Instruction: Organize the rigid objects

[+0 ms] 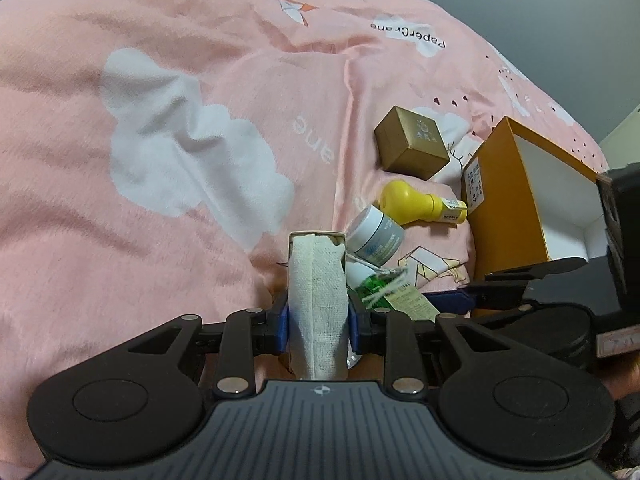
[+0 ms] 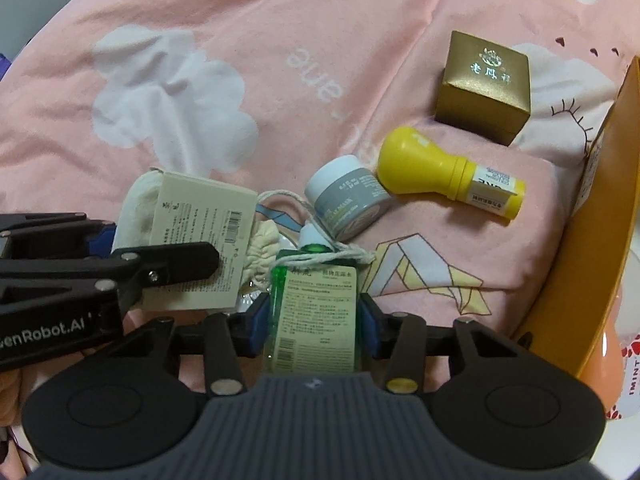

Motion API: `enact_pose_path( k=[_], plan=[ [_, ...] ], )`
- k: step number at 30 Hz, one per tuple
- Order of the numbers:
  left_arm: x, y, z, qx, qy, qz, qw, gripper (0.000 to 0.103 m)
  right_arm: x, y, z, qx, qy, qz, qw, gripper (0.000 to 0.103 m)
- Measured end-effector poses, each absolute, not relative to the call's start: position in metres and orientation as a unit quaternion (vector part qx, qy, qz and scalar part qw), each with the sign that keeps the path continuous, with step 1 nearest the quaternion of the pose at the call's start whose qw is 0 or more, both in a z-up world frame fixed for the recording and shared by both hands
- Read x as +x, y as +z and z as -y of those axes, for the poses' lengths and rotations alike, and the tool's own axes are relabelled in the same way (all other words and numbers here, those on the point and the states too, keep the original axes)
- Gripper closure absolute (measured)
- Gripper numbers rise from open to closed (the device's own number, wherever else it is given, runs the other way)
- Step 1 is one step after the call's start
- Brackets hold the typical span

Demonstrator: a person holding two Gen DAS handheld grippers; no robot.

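Snag risk: white string point(image 2: 320, 254) from the cloth pouch with card tag point(image 2: 192, 236), clenched in your left tool point(image 1: 318, 316), lies over the neck of the green bottle point(image 2: 314, 304). Your right tool point(image 2: 314, 322) brackets that bottle; grip unclear. Lift either and the string drags both. Bottle: clear green, paper-labelled, white-capped, lying on the pink bedspread point(image 2: 240, 80) just below the grey jar point(image 2: 346, 200).

Lighting softly and evenly from above, casting only faint shadows. Bending hard at the fisheye edges, darkening in the corners. Glinting on the gold box point(image 2: 486, 86). Blurring slightly across the pink bedding point(image 1: 160, 240).
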State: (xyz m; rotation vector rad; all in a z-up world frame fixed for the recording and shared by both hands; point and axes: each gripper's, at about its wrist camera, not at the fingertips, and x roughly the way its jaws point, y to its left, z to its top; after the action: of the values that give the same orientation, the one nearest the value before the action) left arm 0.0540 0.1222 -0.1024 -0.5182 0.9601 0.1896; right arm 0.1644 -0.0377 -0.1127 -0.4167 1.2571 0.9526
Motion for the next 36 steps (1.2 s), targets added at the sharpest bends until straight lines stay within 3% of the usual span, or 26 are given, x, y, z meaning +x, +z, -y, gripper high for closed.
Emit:
enact_pose_path(
  k=[20, 29, 36],
  plan=[
    [0.056, -0.028, -0.099, -0.238, 0.058, -0.362, 0.9, 0.073, 0.146, -0.011, 0.101, -0.168, 0.428, -0.448, 0.767, 0.058],
    [0.1, 0.005, -0.056, -0.22, -0.02, -0.327, 0.919, 0.073, 0.178, 0.029, 0.159, -0.135, 0.357, -0.41, 0.828, 0.058],
    [0.153, -0.007, -0.011, -0.231, -0.105, -0.352, 0.901, 0.073, 0.216, 0.027, 0.207, -0.117, 0.271, -0.426, 0.855, 0.058]
  ],
)
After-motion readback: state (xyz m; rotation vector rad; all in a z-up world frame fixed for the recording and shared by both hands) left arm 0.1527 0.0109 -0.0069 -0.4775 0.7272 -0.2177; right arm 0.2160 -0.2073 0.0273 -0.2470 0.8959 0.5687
